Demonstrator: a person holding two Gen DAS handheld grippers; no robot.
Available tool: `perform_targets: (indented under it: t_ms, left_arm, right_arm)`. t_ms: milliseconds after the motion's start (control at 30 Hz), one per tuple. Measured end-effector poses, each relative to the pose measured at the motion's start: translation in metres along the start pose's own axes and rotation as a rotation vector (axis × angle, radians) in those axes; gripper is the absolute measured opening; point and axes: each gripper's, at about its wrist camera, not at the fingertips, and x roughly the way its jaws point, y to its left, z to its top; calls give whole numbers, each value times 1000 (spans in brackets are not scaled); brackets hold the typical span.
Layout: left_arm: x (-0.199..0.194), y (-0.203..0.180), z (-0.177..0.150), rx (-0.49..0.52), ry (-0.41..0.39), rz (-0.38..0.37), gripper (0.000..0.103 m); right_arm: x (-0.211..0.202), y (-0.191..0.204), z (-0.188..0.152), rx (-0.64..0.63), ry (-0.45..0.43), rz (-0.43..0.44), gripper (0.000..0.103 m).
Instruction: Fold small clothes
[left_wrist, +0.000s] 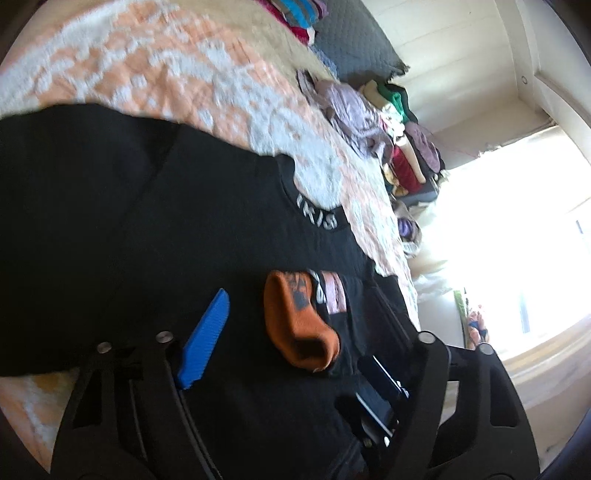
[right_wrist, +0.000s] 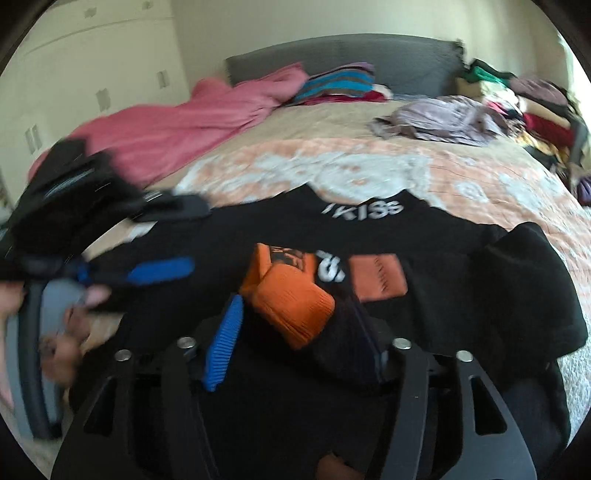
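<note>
1. Currently a black T-shirt (right_wrist: 369, 236) lies spread on the bed (right_wrist: 369, 162), its collar and white lettering toward 12 o'clock in the right wrist view, its hem toward the person at 6 o'clock.
2. Its long axis runs from 6 to 12 o'clock in that view; one sleeve (right_wrist: 532, 280) trails off toward 3 o'clock.
3. An orange-cuffed fold of cloth (right_wrist: 291, 295) sits bunched on the shirt's front, just past the right tongs (right_wrist: 295, 354).
4. The right tongs stand released: the blue pad (right_wrist: 225, 350) is at 9 o'clock and the other finger, dark and half hidden by black cloth, at 3 o'clock. The orange piece lies at about 12 o'clock from them, very close; whether it touches a finger cannot be told through the blur.
5. The left tongs (left_wrist: 288, 354) are spread too, with a blue pad (left_wrist: 205, 339) at 9 o'clock and the dark finger (left_wrist: 380, 384) at 3 o'clock. In the left wrist view the orange piece (left_wrist: 299, 321) lies between the two fingers, and nothing is pinched.
6. In the right wrist view the left tongs (right_wrist: 147, 273) hover at 9 o'clock over the shirt's near-left edge.
7. By judgement, both tongs are about equally near the bunched piece, the right approaching squarely along the shirt's long axis, the left from the side.
8. Loose clothes (right_wrist: 443, 118) are heaped at 1 o'clock, well apart, and a pink blanket (right_wrist: 177, 129) lies at 10 o'clock.
</note>
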Motion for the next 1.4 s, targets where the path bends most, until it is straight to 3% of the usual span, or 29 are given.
perform_targets:
  t_ms: [100,300,367,400,533,633,733,800,900,1033,1133,1300,1400]
  left_arm:
    - [12,-3,-6,9,35,0,56]
    - [42,-17,-16,38,86,43,54]
    - [52,-24,-20,67,94,68,33]
    - [56,-28,-22,86,106,67,17]
    - [48,-46,-19,166,75,58,9]
    - [26,-61,-11,206,13,31,8]
    - [-8,-73,-4,254,-78,40,8]
    - [-20,-72,-3,269,-95,53,8]
    - [-24,-59,-6,273,-86,102,10]
    - [-29,-39,-6,257,-103,195,21]
    - [-35,-33,-5,251,-129,227,21]
    - [-12,-37,-15,296,-51,261,24]
    - [3,-27,-25,309,-21,352,32]
  right_arm:
    - [-18,2,-10,-8,-3,28,60]
    - [-57,-25,-24,96,-27,-2,61]
    - [-65,-33,-26,118,-41,-26,61]
    - [-70,-38,-28,132,-50,-37,61]
    - [-77,-54,-30,170,-55,-64,61]
    - [-80,-62,-31,184,-60,-89,61]
    - [-84,-69,-34,202,-64,-107,61]
    - [-86,-74,-35,211,-67,-115,61]
    - [-84,-78,-35,217,-68,-142,61]
    - [-76,-83,-32,219,-52,-194,61]
    - [-66,-86,-27,207,-33,-231,61]
    - [-41,-88,-16,175,12,-272,61]
    - [-25,-89,-14,160,47,-283,61]
